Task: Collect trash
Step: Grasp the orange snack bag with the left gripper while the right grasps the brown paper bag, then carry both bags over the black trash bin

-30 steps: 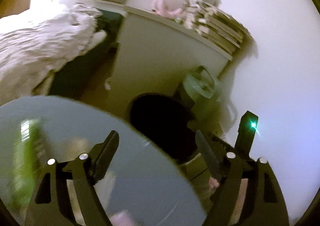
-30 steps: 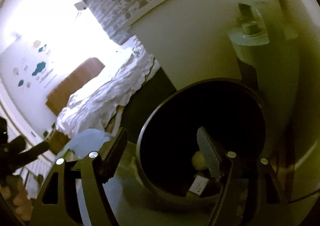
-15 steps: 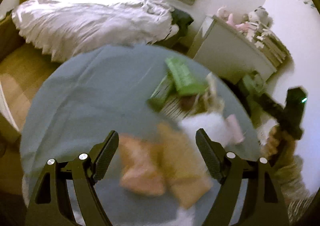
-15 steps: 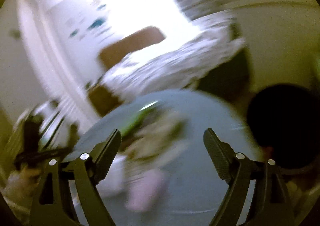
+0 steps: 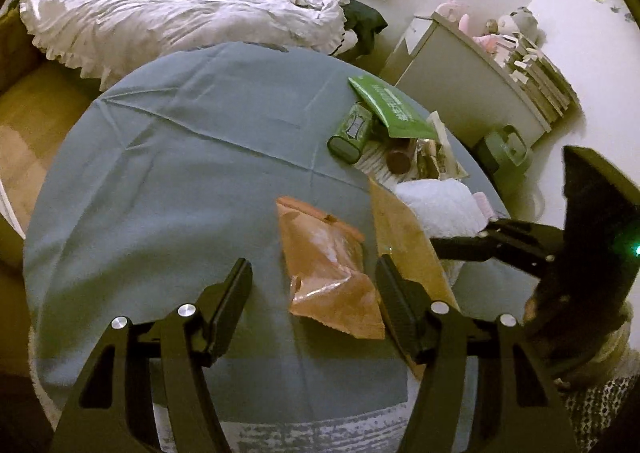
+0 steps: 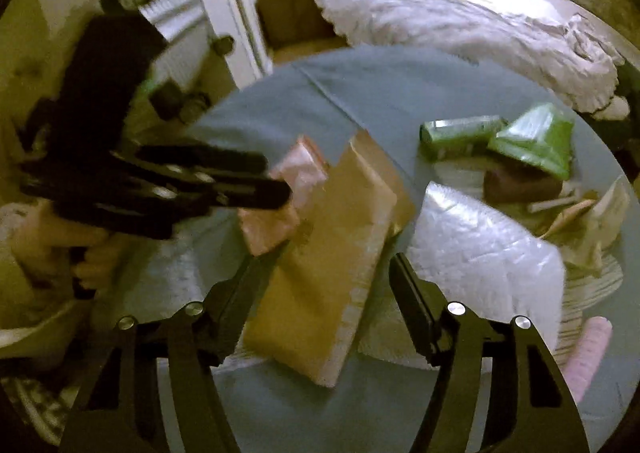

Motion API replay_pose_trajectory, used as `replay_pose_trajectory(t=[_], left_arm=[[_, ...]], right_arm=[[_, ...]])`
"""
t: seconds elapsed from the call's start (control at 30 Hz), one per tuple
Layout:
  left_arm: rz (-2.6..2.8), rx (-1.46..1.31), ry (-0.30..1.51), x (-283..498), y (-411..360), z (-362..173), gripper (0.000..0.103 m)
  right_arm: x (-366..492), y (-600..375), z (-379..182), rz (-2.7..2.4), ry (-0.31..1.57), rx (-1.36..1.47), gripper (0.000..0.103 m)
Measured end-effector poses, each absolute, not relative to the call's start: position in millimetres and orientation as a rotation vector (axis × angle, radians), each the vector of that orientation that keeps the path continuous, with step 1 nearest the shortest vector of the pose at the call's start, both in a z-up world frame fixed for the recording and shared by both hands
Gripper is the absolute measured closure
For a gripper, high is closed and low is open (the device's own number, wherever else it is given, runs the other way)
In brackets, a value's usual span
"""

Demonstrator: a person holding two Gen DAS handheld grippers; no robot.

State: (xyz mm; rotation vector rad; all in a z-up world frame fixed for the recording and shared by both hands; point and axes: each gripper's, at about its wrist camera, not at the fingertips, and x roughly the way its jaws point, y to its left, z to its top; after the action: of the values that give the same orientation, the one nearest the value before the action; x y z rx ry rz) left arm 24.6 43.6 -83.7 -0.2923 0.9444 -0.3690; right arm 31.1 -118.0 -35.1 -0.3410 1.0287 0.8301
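Both tools now above table [image 5: 168, 157]; crumpled (orange) wrapper [image 5: 328, 273]

We look through two fisheye cameras, one riding behind each gripper's two black fingers and tilted steeply down at the round table under a blue-grey cloth [image 5: 168, 181]. Our left wrist view faces across the table toward the bed with rumpled white bedding [image 5: 172, 13], hanging close over the crinkled orange plastic bag [image 5: 328, 265]. Our right wrist view comes from further right, close above the flat tan paper envelope [image 6: 332, 253]. Both views share the table, bag, envelope and bed, and each catches the other gripper.
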Motion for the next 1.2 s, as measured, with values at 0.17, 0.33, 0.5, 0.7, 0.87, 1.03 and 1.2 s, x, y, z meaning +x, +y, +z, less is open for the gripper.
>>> replay_pose_trajectory(t=[0.17, 0.33, 0.5, 0.7, 0.87, 1.03, 1.2], left_arm=[[-0.359, -0.233, 0.940, 27, 34, -83, 0.040], [-0.354, -0.183, 0.944, 27, 24, -83, 0.059], [-0.346, -0.174, 0.931, 27, 21, -83, 0.068], [-0.337, -0.202, 0.879, 27, 22, -63, 0.069], [-0.380, -0.198, 0.807, 38, 1, -25, 0.069], [-0.462, -0.186, 0.729, 62, -38, 10, 0.069], [-0.579, -0.176, 0.667, 100, -101, 34, 0.069]], right_arm=[[30, -115, -47, 0.842, 1.038, -0.324, 0.059], [36, -135, -31, 0.857, 1.012, -0.208, 0.080], [35, -169, -6, 0.895, 0.944, -0.042, 0.094], [36, -221, 32, 0.912, 0.783, 0.089, 0.094], [45, -283, 54, 0.798, 0.633, 0.186, 0.094], [61, -364, 64, 0.549, 0.509, 0.265, 0.094], [76, -434, 67, 0.351, 0.427, 0.306, 0.094]])
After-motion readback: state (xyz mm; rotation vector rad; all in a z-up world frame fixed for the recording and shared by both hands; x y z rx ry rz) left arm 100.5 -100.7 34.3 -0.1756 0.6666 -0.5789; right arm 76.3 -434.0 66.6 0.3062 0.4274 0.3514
